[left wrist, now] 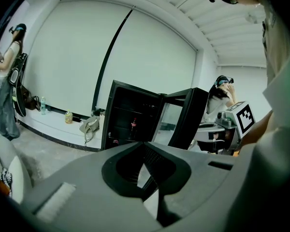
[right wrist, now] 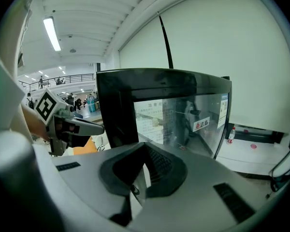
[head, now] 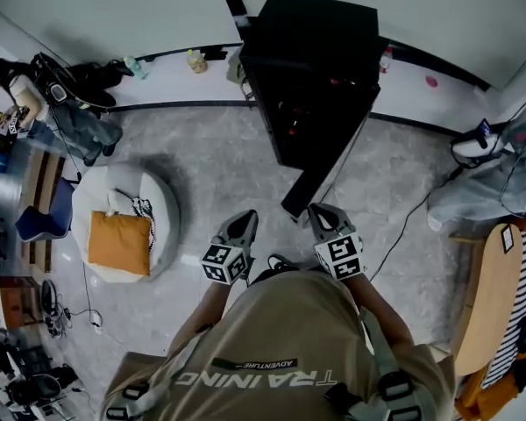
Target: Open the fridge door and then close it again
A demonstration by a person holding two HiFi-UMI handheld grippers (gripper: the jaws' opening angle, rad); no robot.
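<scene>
Head view shows the tall black fridge (head: 316, 68) by the wall with its glass-paned door (head: 311, 187) swung open, so only closing seems left, while the left tongs (head: 242, 224) and right tongs (head: 323, 217), both clenched empty, hover near the door's edge.

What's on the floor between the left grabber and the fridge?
Nothing: in the head view, only bare grey floor lies between the left gripper and the fridge. The open door hangs off to one side.
</scene>
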